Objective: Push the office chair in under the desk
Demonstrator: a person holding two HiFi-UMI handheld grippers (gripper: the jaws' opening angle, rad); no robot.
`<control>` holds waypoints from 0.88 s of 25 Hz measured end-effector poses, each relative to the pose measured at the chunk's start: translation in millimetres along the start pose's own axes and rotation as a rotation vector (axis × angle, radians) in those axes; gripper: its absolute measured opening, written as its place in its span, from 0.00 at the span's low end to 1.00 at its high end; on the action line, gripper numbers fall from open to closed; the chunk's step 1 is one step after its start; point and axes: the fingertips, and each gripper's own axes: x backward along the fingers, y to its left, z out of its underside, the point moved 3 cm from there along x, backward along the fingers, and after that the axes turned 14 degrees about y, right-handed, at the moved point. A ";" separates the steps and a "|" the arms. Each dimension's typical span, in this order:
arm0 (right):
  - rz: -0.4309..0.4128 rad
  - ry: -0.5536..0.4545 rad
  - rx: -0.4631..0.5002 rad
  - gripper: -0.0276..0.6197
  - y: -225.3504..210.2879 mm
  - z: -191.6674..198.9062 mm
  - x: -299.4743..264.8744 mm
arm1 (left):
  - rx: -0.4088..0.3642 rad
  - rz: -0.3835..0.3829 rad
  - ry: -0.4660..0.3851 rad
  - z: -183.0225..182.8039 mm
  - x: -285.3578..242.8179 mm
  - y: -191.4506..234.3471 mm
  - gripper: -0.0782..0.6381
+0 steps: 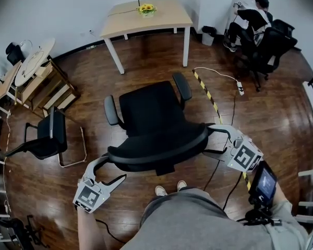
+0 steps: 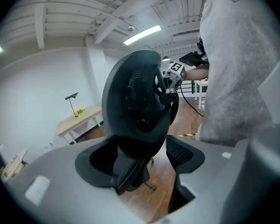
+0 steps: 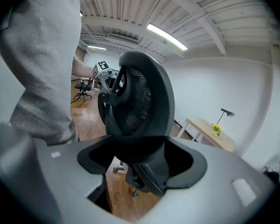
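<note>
The wood floor (image 1: 271, 113) spreads wide, with the desk (image 1: 164, 15) at its far side by the wall. The chair (image 1: 151, 116) stands mid-floor, well apart from the desk, with its seat toward the desk and its backrest toward the person. A smaller black chair (image 1: 49, 134) sits off to the left. The left gripper (image 1: 112, 169) has its jaws spread wide around the backrest's left edge, not clamped on it. The right gripper (image 1: 208, 140) is likewise wide open astride the right edge. Striped tape (image 1: 206, 90) lies on the floor, and yellow flowers (image 1: 146, 8) stand on the desk.
</note>
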 end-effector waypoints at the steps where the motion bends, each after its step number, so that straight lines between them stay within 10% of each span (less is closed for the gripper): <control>1: -0.002 -0.004 -0.001 0.55 -2.8 -0.1 -1.1 | 0.002 0.001 0.001 -0.9 0.4 1.9 0.56; 14: -0.060 -0.154 -0.053 0.57 -24.0 -32.8 -20.4 | 0.058 0.027 -0.130 -32.4 -28.1 29.5 0.60; 22: -0.054 -0.235 -0.121 0.43 -26.9 -43.2 -28.8 | 0.157 0.022 -0.229 -49.4 -33.3 37.1 0.46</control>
